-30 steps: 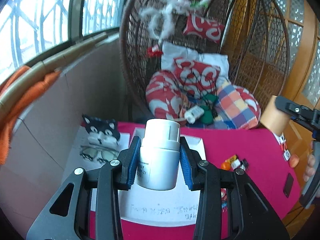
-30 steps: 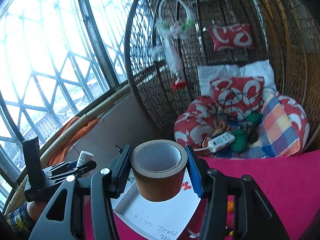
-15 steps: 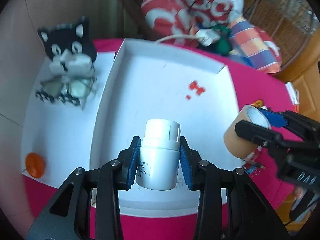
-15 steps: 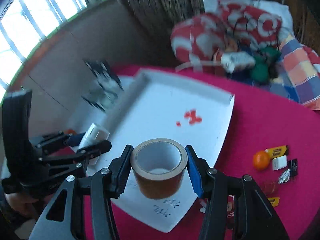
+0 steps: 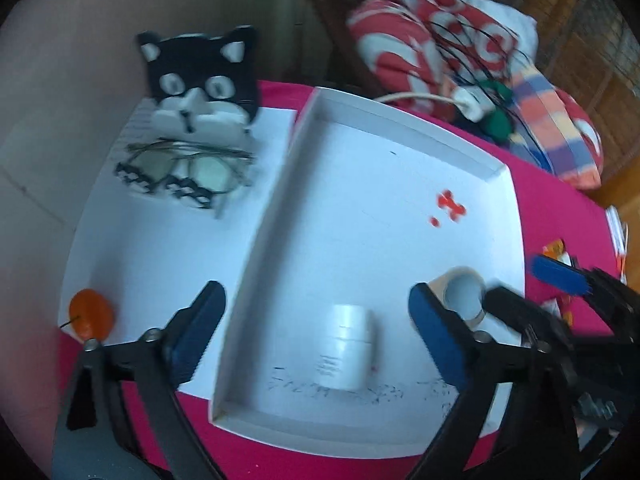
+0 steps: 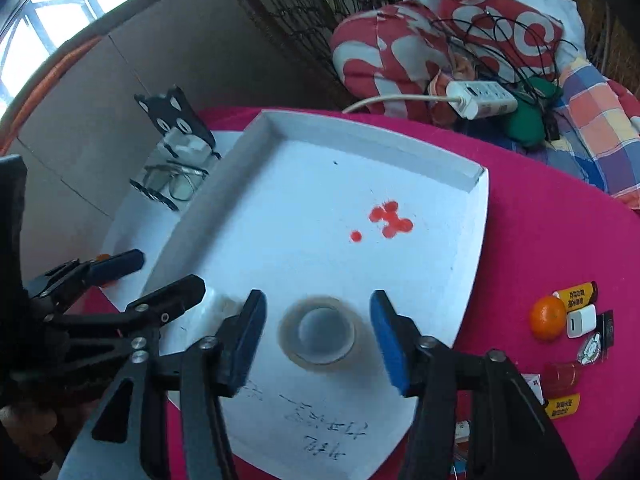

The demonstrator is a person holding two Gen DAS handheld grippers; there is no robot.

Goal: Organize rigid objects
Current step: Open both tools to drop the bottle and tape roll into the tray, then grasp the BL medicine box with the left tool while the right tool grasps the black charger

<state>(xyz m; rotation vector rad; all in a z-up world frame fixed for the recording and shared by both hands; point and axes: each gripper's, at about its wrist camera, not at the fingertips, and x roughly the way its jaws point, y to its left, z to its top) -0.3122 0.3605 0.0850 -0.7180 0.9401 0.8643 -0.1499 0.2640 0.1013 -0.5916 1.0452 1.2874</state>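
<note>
White bottle (image 5: pixel 349 354) and tape roll (image 6: pixel 318 334) both sit inside the tray (image 6: pixel 464 264) near its front edge, with left tongs (image 5: pixel 316 334) and right tongs (image 6: pixel 318 334) spread wide, gripping nothing, probably just dropped off.

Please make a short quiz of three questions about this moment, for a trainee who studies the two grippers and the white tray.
1. True or false: the left gripper is shut on the white bottle.
2. Where does the roll of brown tape stand? A) on the red cloth beside the orange; B) inside the white tray; C) on the cat-shaped holder.
3. Fill in: the fingers of the right gripper are ____ around the tape, with a gap on both sides.

Key: 1 false, the bottle stands free in the tray between open fingers; 2 B; 3 open.
</note>
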